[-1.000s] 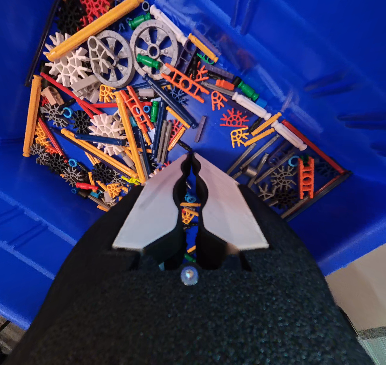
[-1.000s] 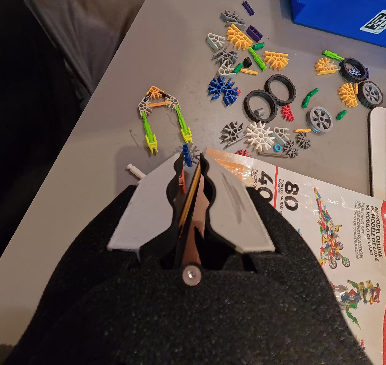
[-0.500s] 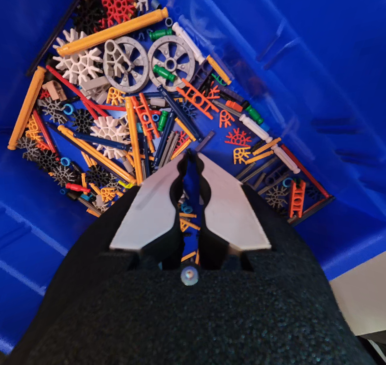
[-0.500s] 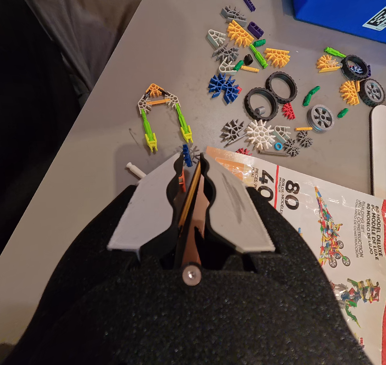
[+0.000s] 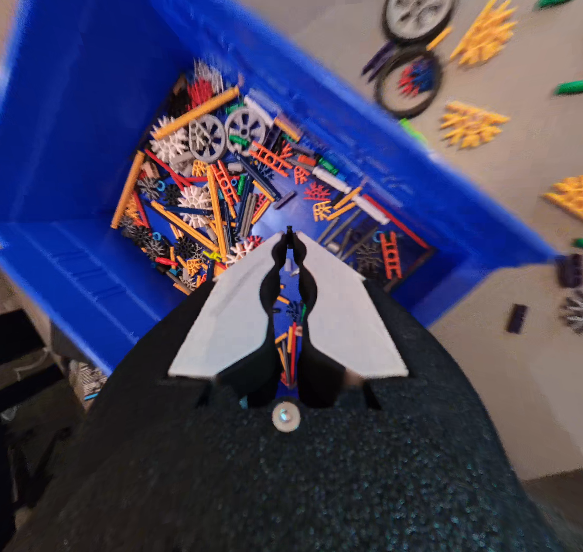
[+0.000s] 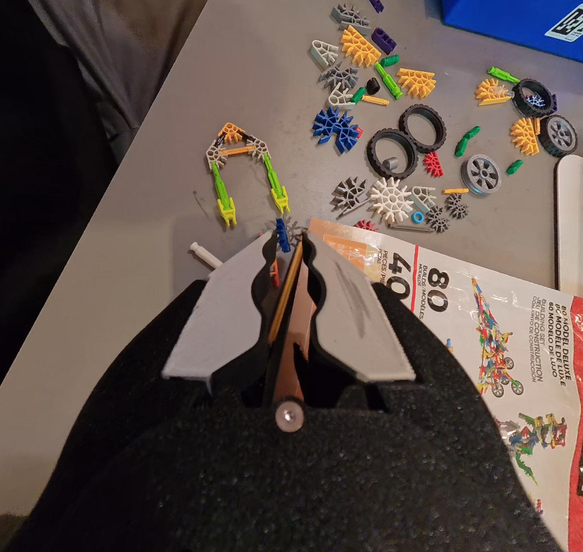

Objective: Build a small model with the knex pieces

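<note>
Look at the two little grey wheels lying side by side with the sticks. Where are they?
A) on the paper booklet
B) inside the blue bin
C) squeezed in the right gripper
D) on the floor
B: in the left wrist view the two grey spoked wheels lie side by side among the rods and connectors at the bottom of the blue bin, beyond the tips of the left gripper.
</note>
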